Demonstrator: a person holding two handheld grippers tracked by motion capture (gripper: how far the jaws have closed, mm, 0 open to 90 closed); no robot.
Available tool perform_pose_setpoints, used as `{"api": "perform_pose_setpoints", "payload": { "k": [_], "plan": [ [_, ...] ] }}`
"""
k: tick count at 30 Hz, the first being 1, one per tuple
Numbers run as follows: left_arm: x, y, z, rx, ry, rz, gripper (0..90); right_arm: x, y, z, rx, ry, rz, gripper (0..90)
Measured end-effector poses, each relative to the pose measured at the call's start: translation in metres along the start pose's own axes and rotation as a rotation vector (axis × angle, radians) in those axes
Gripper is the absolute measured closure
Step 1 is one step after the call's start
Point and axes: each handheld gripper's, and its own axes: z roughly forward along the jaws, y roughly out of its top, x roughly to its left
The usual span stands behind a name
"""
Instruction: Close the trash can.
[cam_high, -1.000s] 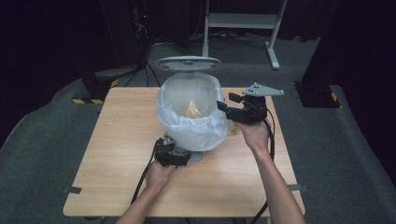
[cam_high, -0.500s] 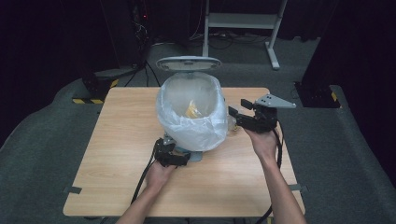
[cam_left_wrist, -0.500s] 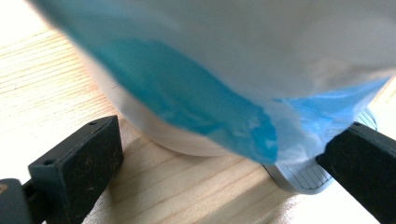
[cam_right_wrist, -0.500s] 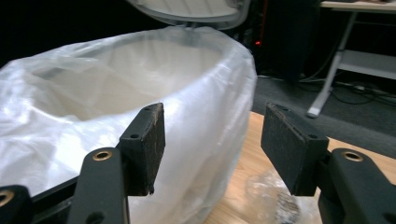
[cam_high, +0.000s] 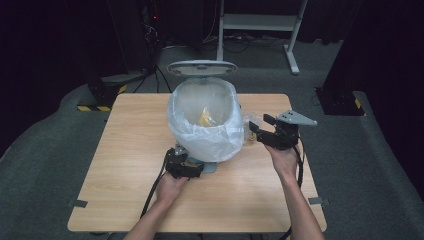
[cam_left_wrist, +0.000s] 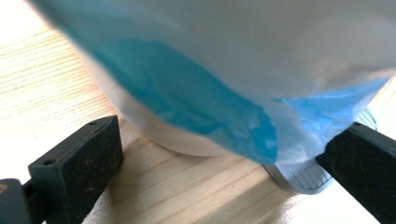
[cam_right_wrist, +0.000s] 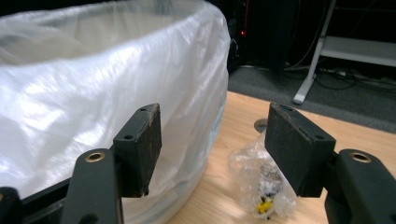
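The right claw (cam_right_wrist: 212, 149) is hanging released, having just been opening, above the crumpled wrapper (cam_right_wrist: 259, 184) lying at the upright bin's (cam_high: 206, 122) three o'clock; the left claw (cam_left_wrist: 219, 163) is gaping around the pedal (cam_left_wrist: 299, 175).

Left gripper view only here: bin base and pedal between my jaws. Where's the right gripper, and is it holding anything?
Observer: The right gripper is beside the bin, on its right in the high view. It holds nothing, and its jaws have just been opening.
Operator: What's it going for?
Observer: Probably the crumpled clear wrapper lying on the table just ahead of its jaws, close to the bin's side.
Operator: Lid up?
Observer: Yes, the lid stands open behind the bag-lined rim, and something yellow lies inside.
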Motion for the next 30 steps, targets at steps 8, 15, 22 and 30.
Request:
{"api": "perform_pose_setpoints", "payload": {
  "k": [8,15,22,30],
  "plan": [
    [0.0,0.0,0.0,0.001,0.0,0.001,0.6,-0.005,-0.013,0.008,0.014,-0.018,0.018,34.5],
    [0.0,0.0,0.0,0.001,0.0,0.0,0.6,-0.007,-0.02,0.017,0.045,-0.026,0.022,33.3],
    [0.0,0.0,0.0,0.0,0.0,0.0,0.6,-0.011,-0.031,0.027,0.076,-0.038,0.032,32.5],
    [0.0,0.0,0.0,0.001,0.0,0.001,0.6,-0.017,-0.041,0.039,0.098,-0.029,0.031,31.9]
  ]
}}
